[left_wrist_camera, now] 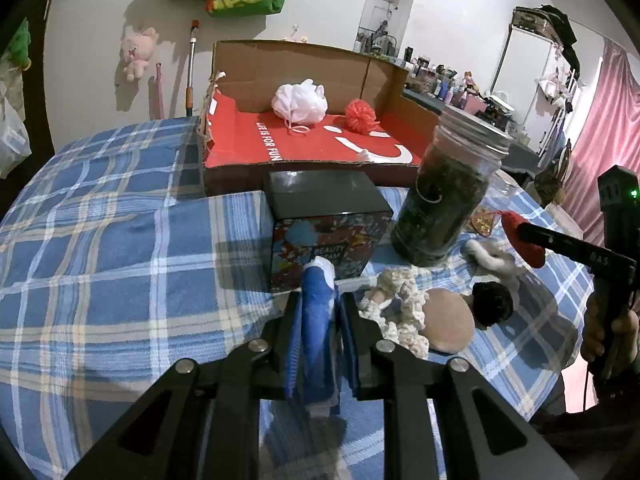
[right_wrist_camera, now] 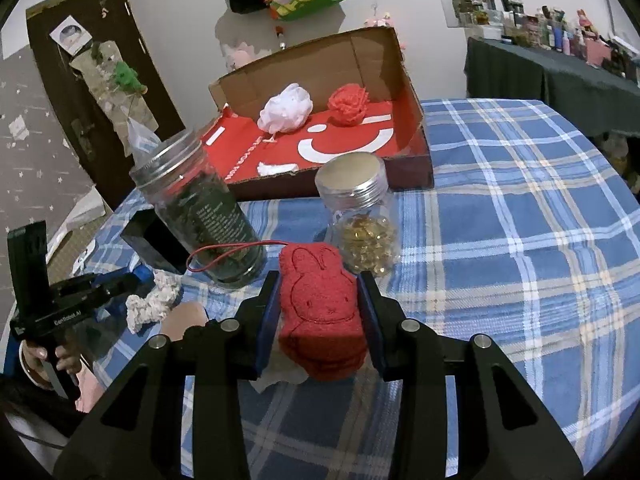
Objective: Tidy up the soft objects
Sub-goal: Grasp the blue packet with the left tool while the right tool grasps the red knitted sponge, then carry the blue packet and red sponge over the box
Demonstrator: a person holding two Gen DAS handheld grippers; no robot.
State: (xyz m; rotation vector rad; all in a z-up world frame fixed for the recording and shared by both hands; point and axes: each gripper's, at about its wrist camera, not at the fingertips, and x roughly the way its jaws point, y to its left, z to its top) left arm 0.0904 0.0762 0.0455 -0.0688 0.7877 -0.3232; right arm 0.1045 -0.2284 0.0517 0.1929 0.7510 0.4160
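My left gripper (left_wrist_camera: 320, 298) is shut on a blue and white soft piece (left_wrist_camera: 318, 332) just above the plaid tablecloth. In the right wrist view my right gripper (right_wrist_camera: 318, 280) is shut on a red plush pad (right_wrist_camera: 322, 312) stitched with a rabbit face and trailing a red cord. At the back of the table an open cardboard box (left_wrist_camera: 296, 56) with a red lining holds a white mesh puff (left_wrist_camera: 299, 102) and a red puff (left_wrist_camera: 361, 116). A cream crochet piece (left_wrist_camera: 400, 312), a beige round pad (left_wrist_camera: 448, 320) and a black pompom (left_wrist_camera: 492, 304) lie loose to the right of my left gripper.
A tall jar of dark leaves (left_wrist_camera: 452, 196) and a black printed box (left_wrist_camera: 328, 224) stand between the grippers and the cardboard box. A small jar of gold beads (right_wrist_camera: 362, 220) sits just beyond the red pad. A person's hand (left_wrist_camera: 608, 332) holds the right gripper's handle.
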